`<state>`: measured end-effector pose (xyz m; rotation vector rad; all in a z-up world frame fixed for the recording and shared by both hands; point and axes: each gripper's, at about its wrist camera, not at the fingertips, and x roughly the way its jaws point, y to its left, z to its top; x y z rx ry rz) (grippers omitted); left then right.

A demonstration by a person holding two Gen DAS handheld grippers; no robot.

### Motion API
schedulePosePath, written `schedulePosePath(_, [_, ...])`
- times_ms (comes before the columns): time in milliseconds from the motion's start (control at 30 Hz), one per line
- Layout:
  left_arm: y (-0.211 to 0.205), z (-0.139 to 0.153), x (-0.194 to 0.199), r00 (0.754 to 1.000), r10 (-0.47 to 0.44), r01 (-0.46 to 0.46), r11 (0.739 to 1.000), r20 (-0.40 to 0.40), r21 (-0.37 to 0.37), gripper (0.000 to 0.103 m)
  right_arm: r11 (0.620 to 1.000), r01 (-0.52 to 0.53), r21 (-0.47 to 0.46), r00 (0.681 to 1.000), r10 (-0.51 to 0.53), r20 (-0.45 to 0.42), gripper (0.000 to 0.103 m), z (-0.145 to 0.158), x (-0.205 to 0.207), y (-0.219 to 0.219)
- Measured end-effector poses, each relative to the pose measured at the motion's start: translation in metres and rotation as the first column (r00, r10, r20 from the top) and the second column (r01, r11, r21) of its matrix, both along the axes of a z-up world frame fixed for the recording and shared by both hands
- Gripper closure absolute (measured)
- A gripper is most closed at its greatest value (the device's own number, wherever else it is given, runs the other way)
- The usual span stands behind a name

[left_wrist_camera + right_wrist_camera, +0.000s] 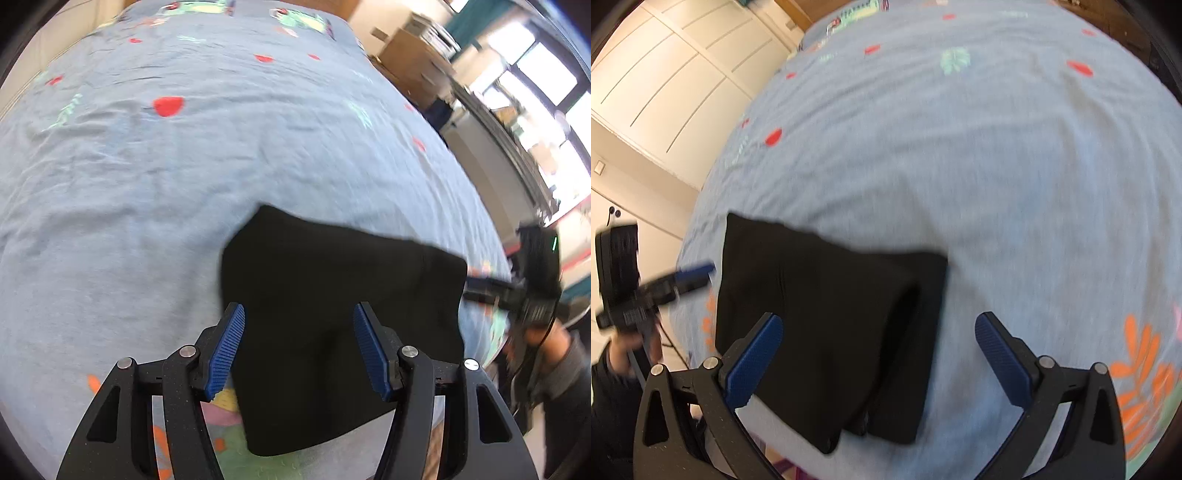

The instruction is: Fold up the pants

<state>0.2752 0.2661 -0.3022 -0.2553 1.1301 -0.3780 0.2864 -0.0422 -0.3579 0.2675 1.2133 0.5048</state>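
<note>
The black pants (332, 314) lie folded into a compact stack on the light blue bed sheet (147, 184), close to its near edge. My left gripper (300, 349) hovers over them, open, its blue pads apart and pinching no cloth. In the right wrist view the folded pants (827, 325) show layered edges at their right side. My right gripper (879, 360) is open above them, one pad over the cloth and the other over bare sheet. Each view shows the other gripper, blurred and beside the pants: the right gripper (484, 286) and the left gripper (696, 273).
The blue bed sheet (1015, 166) has red hearts and leaf prints and stretches far beyond the pants. Cardboard boxes (410, 55) and windows (535, 92) stand past the bed's right side. White cupboard doors (665, 74) line the left wall. A person's sleeve (565, 369) is at the right.
</note>
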Motion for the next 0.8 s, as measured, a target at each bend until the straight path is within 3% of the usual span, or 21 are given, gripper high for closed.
schedulePosePath(100, [-0.004, 0.007, 0.014, 1.0, 0.022, -0.022, 1.0, 0.005, 0.006, 0.048, 1.0, -0.001, 0.002, 1.0, 0.002, -0.013, 0.0, -0.01, -0.009, 0.004])
schedulePosePath(167, [-0.013, 0.005, 0.022, 1.0, 0.015, -0.015, 0.998, 0.011, 0.058, 0.048, 1.0, 0.011, -0.016, 1.0, -0.012, -0.017, 0.0, -0.015, -0.01, 0.008])
schedulePosePath(300, [-0.021, -0.016, 0.027, 1.0, 0.01, -0.006, 0.99, -0.029, 0.144, 0.048, 0.987, -0.035, -0.154, 0.999, 0.031, -0.032, 0.0, -0.027, -0.01, 0.023])
schedulePosePath(367, [-0.018, -0.027, 0.031, 0.999, 0.032, -0.025, 0.986, -0.038, 0.162, 0.048, 0.987, -0.033, -0.158, 0.999, 0.029, -0.028, 0.0, -0.029, -0.009, 0.023])
schedulePosePath(433, [-0.011, -0.034, 0.036, 0.997, 0.051, -0.043, 0.99, -0.06, 0.132, 0.041, 0.984, -0.04, -0.172, 0.999, 0.037, -0.018, 0.0, -0.03, -0.01, 0.023])
schedulePosePath(567, [0.004, -0.036, 0.033, 0.993, 0.064, -0.06, 0.997, -0.094, 0.045, 0.041, 0.992, -0.034, -0.122, 0.999, 0.031, -0.03, 0.0, -0.032, -0.009, 0.017])
schedulePosePath(800, [0.011, -0.025, 0.01, 0.989, -0.044, 0.037, 0.998, -0.14, -0.05, 0.042, 0.998, -0.027, 0.05, 0.998, 0.03, -0.062, 0.0, -0.033, 0.004, 0.011])
